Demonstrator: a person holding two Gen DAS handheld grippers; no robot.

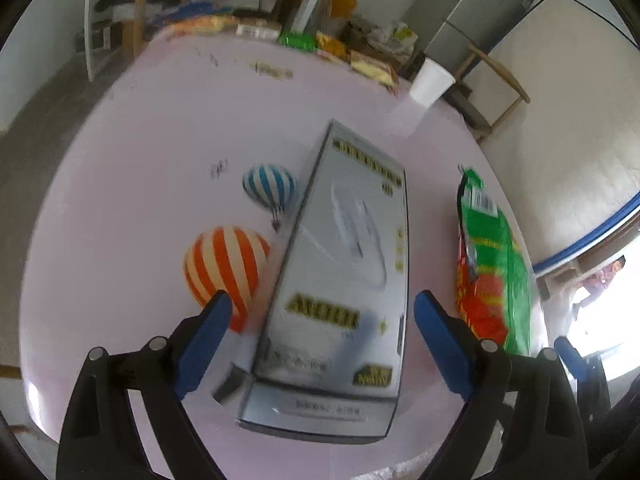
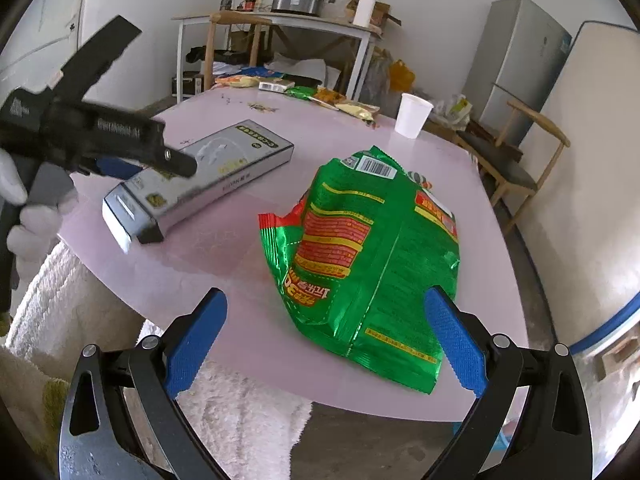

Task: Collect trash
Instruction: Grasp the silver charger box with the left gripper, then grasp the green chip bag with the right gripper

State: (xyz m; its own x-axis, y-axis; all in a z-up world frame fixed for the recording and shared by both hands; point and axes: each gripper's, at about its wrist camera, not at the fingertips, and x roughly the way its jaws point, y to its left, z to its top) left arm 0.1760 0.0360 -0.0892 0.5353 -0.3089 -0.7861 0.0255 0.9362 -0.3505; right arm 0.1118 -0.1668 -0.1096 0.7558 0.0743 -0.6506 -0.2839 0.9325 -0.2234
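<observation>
The left hand-held gripper (image 1: pixel 322 312) hovers over a silver-grey carton (image 1: pixel 344 276) that lies flat on the pink worktop (image 1: pixel 132 152), its blue-padded fingers (image 1: pixel 204 344) spread wide on either side of the carton's near half, with clear space between each pad and the carton's sides. The carton bears yellow lettering and runs lengthwise away from the camera; its near end faces the worktop's front edge. To its left, printed on the worktop, are an orange-striped balloon (image 1: pixel 224 264) and a smaller blue-striped balloon (image 1: pixel 270 186), both partly covered by the carton's edge.

The right hand-held gripper (image 2: pixel 326 312) is also spread open, its blue pads (image 2: pixel 454 344) framing the near end of a crumpled green snack bag (image 2: pixel 372 264) with red and yellow panels and a barcode at its far end. The right pad sits just beside the bag's near right corner; whether it touches cannot be told. The bag lies near the worktop's front edge, to the right of the carton and apart from it.

A white paper cup (image 2: pixel 412 116) stands upright toward the far right of the worktop. More wrappers (image 2: pixel 320 96) lie scattered along the far edge.
</observation>
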